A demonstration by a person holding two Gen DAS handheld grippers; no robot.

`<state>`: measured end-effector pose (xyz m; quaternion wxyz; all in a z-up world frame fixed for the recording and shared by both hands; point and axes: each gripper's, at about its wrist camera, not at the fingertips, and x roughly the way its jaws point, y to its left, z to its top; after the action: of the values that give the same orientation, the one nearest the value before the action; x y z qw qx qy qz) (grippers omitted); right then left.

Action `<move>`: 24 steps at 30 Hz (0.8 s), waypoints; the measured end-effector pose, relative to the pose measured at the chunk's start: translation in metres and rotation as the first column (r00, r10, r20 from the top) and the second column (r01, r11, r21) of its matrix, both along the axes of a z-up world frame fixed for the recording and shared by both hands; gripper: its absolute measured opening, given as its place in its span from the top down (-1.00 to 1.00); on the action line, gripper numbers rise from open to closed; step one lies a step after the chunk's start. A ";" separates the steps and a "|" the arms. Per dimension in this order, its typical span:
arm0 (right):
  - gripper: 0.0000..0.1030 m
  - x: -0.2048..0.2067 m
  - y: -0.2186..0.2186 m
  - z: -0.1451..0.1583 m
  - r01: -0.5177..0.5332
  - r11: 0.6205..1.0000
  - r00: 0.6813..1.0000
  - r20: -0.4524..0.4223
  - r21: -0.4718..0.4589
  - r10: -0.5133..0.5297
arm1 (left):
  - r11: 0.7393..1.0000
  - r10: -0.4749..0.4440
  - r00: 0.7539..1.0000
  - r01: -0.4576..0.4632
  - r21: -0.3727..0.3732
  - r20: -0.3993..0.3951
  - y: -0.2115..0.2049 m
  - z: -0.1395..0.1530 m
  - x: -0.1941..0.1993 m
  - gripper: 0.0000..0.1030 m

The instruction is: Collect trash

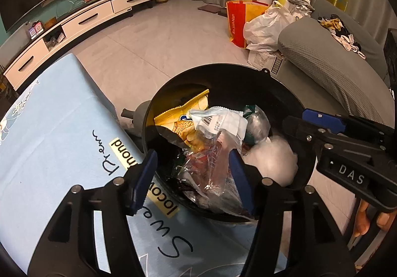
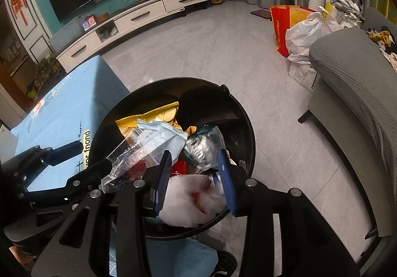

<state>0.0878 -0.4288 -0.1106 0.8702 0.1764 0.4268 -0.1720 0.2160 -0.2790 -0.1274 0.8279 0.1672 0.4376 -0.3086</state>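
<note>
A round black trash bin (image 1: 223, 73) (image 2: 153, 88) stands on the floor beside the blue-clothed table. It holds a yellow snack bag (image 1: 183, 113) (image 2: 151, 115), clear wrappers (image 1: 215, 138) (image 2: 148, 143), a green foil bag (image 1: 255, 123) (image 2: 203, 145) and a white tissue wad (image 1: 270, 157) (image 2: 188, 200). My left gripper (image 1: 193, 175) is open above the bin, its fingers either side of a clear wrapper that lies in the bin. My right gripper (image 2: 196, 177) is open over the white wad. Each gripper shows in the other's view.
A table with a light-blue printed cloth (image 1: 49, 133) (image 2: 69, 103) borders the bin on the left. A grey sofa (image 1: 335, 66) (image 2: 359, 93) stands on the right. Bags (image 1: 260, 26) (image 2: 302, 33) sit beyond it. A white TV cabinet (image 1: 82, 21) lines the far wall.
</note>
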 end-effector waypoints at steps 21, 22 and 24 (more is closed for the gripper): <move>-0.94 -0.085 0.049 0.085 0.037 0.997 0.998 0.047 -0.062 -0.035 | 0.994 0.084 0.996 -0.082 -0.073 0.024 0.084 0.082 -0.071 -0.94; -0.94 -0.089 0.053 0.090 0.035 0.997 0.998 0.050 -0.067 -0.032 | 0.993 0.089 0.995 -0.087 -0.076 0.032 0.089 0.089 -0.078 -0.94; -0.94 -0.100 0.065 0.105 0.035 0.997 0.998 0.045 -0.063 -0.032 | 0.993 0.102 0.994 -0.098 -0.071 0.045 0.102 0.104 -0.092 -0.94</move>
<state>-0.0124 -0.3642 -0.0060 0.8815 0.1595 0.3989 -0.1960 0.1241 -0.1773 -0.0236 0.8579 0.1240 0.4144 -0.2775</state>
